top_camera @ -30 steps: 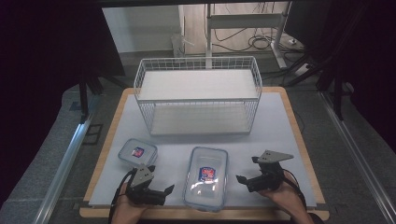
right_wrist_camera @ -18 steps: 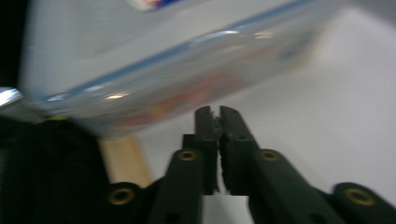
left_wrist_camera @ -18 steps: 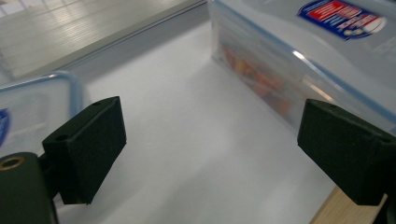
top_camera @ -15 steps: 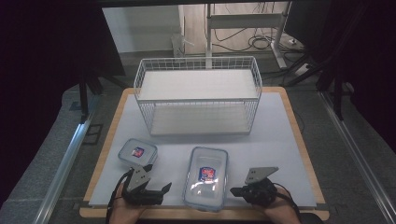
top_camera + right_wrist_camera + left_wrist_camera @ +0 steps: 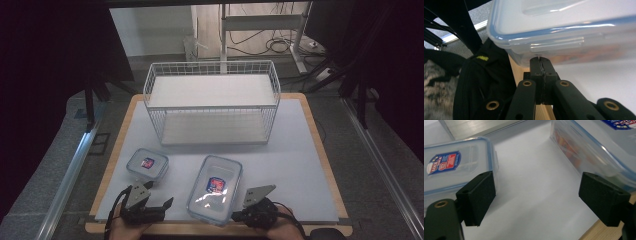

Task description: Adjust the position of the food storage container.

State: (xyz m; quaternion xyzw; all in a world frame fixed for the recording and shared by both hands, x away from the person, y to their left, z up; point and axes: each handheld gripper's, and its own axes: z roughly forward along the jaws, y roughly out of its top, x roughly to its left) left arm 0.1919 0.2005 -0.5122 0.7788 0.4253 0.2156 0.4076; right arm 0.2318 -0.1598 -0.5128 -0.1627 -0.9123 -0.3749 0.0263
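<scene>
A large clear lidded container (image 5: 215, 192) with a red and blue label lies near the table's front edge, and a small matching container (image 5: 147, 165) sits to its left. My left gripper (image 5: 164, 206) is low between them. In the left gripper view it (image 5: 536, 195) is open, its jaws have just been closing a little, and only bare mat lies between them, with the small container (image 5: 451, 167) at one side and the large container (image 5: 599, 147) at the other. My right gripper (image 5: 236, 216) is shut on nothing; in its own view its tips (image 5: 540, 61) meet the large container (image 5: 574, 22) just under the lid's rim.
A white wire basket (image 5: 212, 100) with a shelf stands across the back half of the white mat (image 5: 290, 160). The wooden board's front edge (image 5: 210, 231) runs just under both hands. Dark frames and cables surround the table.
My right gripper has shut and slid left along the front edge up to the large container's near corner. The left gripper has stayed in place.
</scene>
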